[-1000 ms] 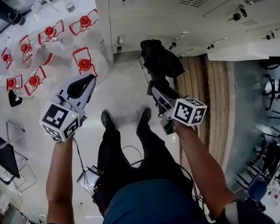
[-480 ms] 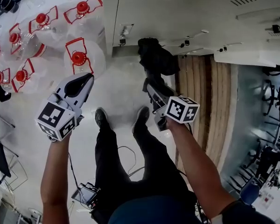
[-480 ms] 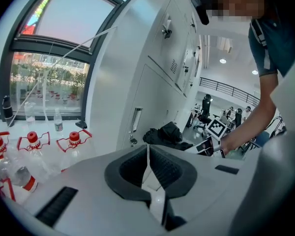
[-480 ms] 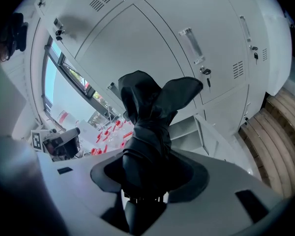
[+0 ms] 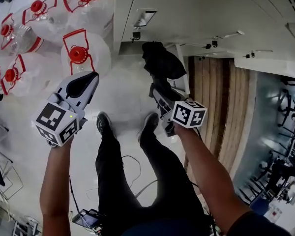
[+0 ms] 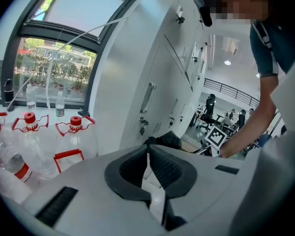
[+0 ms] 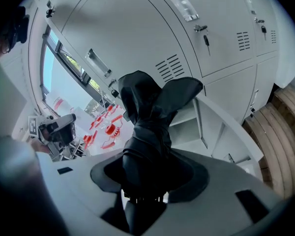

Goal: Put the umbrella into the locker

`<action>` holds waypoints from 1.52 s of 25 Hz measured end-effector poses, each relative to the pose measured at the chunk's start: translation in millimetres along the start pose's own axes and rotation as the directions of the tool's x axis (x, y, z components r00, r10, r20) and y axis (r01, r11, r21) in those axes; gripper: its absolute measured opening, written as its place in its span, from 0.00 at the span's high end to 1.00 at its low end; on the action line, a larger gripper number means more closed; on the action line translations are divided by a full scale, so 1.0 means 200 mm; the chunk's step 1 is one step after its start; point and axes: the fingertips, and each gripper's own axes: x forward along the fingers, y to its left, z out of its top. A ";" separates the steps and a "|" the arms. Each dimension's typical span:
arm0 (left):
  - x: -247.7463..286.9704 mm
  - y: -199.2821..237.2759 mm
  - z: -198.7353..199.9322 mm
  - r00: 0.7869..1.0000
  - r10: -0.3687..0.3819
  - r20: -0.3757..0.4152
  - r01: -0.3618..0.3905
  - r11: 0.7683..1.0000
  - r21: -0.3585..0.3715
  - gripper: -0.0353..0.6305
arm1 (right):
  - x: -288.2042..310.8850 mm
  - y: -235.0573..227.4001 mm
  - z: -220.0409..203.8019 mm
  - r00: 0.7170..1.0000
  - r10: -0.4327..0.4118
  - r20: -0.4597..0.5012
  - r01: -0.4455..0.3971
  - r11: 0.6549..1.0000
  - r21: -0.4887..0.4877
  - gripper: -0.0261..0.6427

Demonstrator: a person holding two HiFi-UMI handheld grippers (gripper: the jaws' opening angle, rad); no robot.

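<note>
Umbrella (image 7: pixel 152 112), black and folded, is clamped in the right gripper (image 7: pixel 147 163) just outside the open locker (image 7: pixel 187 124). It is not yet inside, so insertion and release remain. The left gripper (image 6: pixel 148 149) is closed and empty.

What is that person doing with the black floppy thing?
A person holds a gripper in each hand before grey lockers. The right gripper is clamped on a folded black umbrella, near an open locker compartment. The left gripper is shut and empty. The umbrella is not inside yet.
</note>
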 end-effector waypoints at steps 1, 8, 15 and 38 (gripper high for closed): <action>0.02 0.02 -0.03 1.000 0.004 0.000 -0.004 1.000 -0.003 0.90 | 0.04 -0.03 -0.02 1.000 -0.002 -0.007 0.002 1.000 -0.001 0.63; 0.13 0.15 -0.22 0.999 0.032 0.004 -0.032 0.999 -0.012 0.90 | 0.35 -0.22 -0.14 1.000 -0.010 -0.023 0.010 1.000 -0.017 0.63; 0.20 0.25 -0.39 0.999 0.045 0.013 -0.044 0.998 -0.040 0.90 | 0.64 -0.39 -0.19 0.999 -0.035 -0.013 0.035 0.999 -0.010 0.63; 0.40 0.51 -0.47 0.993 0.066 0.103 -0.062 0.997 -0.036 0.90 | 1.48 -0.71 0.11 0.987 -0.151 0.046 0.157 0.968 -0.198 0.63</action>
